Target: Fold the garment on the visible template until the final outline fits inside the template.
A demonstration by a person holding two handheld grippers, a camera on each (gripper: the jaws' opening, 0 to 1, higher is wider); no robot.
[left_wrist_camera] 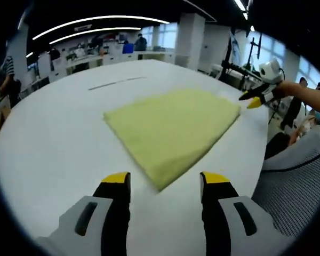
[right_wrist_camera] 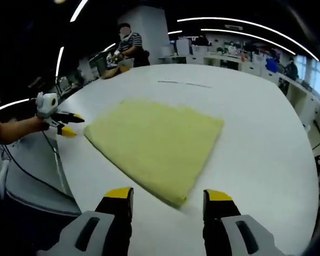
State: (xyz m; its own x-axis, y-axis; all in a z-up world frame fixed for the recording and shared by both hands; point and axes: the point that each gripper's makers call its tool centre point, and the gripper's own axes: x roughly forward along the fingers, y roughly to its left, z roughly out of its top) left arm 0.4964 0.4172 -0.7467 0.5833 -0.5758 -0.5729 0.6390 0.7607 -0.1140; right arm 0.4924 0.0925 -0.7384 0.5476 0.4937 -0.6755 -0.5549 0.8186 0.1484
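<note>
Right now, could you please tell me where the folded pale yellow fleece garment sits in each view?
Left gripper view: folded pale yellow fleece garment at centre, its near corner between that hand-held gripper's open jaws.
Right gripper view: garment at centre, near corner just above the jaws.
Shared landmark: dark line marks on the white table beyond it.

The left gripper (left_wrist_camera: 165, 182) has two black jaws capped with yellow tips, each rising from a light grey housing with a dark oblong slot. The right gripper (right_wrist_camera: 167, 198) is built the same: black jaws, yellow tips, grey slotted housings. Seen from the side in the other's view, each gripper shows a white body with a black-and-yellow snout, and the person's forearm (left_wrist_camera: 308, 95) behind it is bare, with no sleeve showing.
</note>
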